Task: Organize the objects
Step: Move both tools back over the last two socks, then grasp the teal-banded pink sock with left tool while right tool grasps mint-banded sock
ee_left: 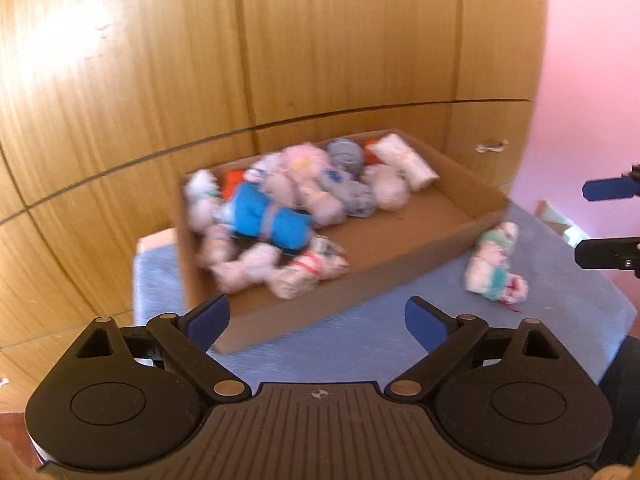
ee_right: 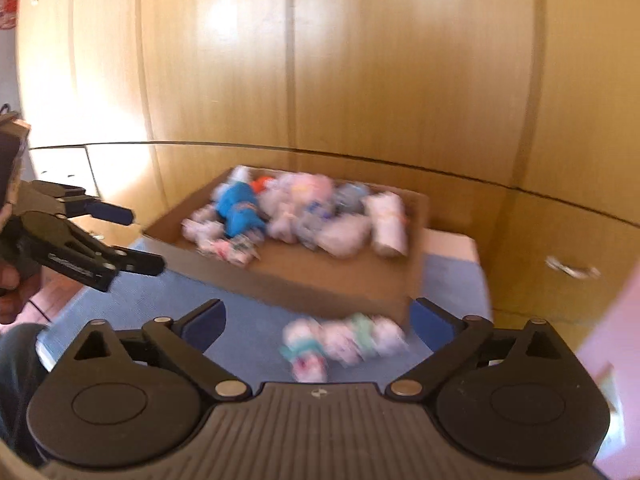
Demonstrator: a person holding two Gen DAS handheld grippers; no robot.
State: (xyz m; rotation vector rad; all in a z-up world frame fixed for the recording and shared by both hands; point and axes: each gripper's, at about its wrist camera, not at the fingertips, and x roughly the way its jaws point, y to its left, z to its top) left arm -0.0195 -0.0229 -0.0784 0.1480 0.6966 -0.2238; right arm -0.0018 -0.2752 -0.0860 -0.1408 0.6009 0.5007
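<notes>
A brown cardboard box (ee_left: pixel 404 268) on a blue cloth holds several rolled sock bundles, among them a bright blue one (ee_left: pixel 268 220). The box also shows in the right wrist view (ee_right: pixel 344 284). A white, green and pink bundle (ee_left: pixel 496 264) lies on the cloth outside the box, to its right. In the right wrist view this bundle (ee_right: pixel 344 344) lies between my open right gripper's (ee_right: pixel 316 324) fingers. My left gripper (ee_left: pixel 316 320) is open and empty in front of the box. It also shows at the left of the right wrist view (ee_right: pixel 144 240). Both views are blurred.
Wooden wardrobe doors (ee_left: pixel 320 40) stand right behind the box. The blue cloth (ee_left: pixel 560 300) covers a small surface with edges close on all sides. A pink wall (ee_left: pixel 592 80) is on the right. A metal handle (ee_right: pixel 572 268) sits on a low drawer.
</notes>
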